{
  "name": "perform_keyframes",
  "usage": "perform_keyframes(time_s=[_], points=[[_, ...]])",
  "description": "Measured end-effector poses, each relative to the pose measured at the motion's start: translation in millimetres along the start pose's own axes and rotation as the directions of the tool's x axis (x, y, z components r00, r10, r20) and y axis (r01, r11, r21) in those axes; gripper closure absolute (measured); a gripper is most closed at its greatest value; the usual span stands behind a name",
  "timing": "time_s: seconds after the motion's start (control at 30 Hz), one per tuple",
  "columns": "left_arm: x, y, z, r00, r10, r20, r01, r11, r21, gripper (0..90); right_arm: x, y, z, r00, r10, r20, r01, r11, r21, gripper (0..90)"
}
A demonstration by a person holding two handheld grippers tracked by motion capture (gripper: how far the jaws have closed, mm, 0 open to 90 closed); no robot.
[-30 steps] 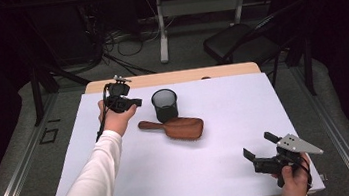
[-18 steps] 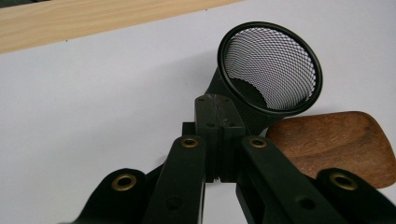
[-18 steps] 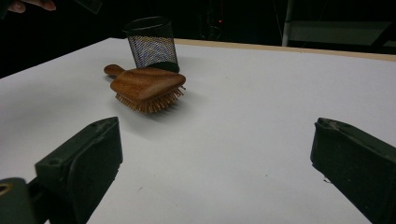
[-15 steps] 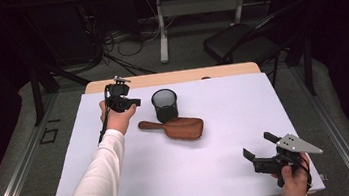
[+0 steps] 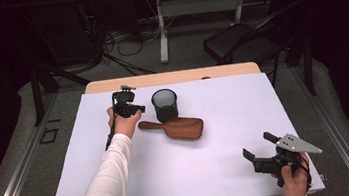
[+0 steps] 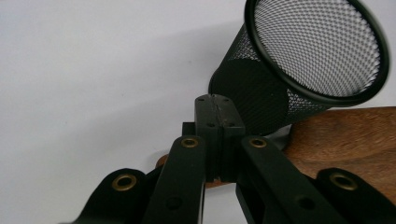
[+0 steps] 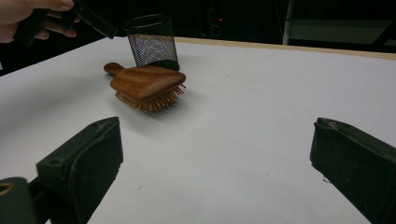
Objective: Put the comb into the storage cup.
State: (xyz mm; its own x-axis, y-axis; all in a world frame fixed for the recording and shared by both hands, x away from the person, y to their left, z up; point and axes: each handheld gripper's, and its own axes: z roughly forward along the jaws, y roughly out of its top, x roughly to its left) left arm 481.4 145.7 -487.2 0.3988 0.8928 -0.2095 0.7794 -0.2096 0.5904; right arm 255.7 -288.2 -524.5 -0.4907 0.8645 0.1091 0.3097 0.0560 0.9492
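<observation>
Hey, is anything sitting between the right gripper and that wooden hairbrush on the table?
Nothing visible does. The right gripper is open near the table's front right corner, and bare white tabletop lies between it and the brown wooden hairbrush. The black mesh cup stands behind the brush.

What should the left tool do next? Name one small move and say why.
Probably open the left tool first. Its jaws are pressed together with nothing between them, above the wooden hairbrush's handle and beside the mesh cup. Shut, it can take hold of neither. The right tool is open, far off at the near edge of the white table cover.
</observation>
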Motion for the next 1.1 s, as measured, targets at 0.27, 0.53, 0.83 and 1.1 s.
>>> perform_keyframes(time_s=[0.27, 0.53, 0.83, 1.1], points=[[3.3, -3.3, 10.2, 0.9999, -0.016, 0.005, 0.016, 0.9999, 0.005, 90.0, -0.6, 0.0, -0.1, 1.0000, 0.001, -0.001, -0.001, 1.000, -0.001, 2.4], [4.2, -7.5, 17.7, 0.9998, -0.020, 0.003, 0.020, 0.9997, 0.015, 90.0, 0.2, 0.0, 0.4, 1.0000, -0.001, -0.003, 0.001, 1.000, 0.001, 2.4], [5.4, -11.4, 28.3, 0.9998, -0.017, 0.006, 0.017, 0.9992, 0.037, 90.0, -0.1, -0.3, 0.5, 1.0000, 0.000, -0.001, 0.000, 1.000, 0.004, 2.5], [6.3, -15.9, 36.5, 0.9999, -0.013, 0.010, 0.013, 0.9981, 0.060, 90.0, 0.8, -0.7, 1.3, 1.0000, -0.004, -0.004, 0.004, 1.000, 0.010, 2.6]])
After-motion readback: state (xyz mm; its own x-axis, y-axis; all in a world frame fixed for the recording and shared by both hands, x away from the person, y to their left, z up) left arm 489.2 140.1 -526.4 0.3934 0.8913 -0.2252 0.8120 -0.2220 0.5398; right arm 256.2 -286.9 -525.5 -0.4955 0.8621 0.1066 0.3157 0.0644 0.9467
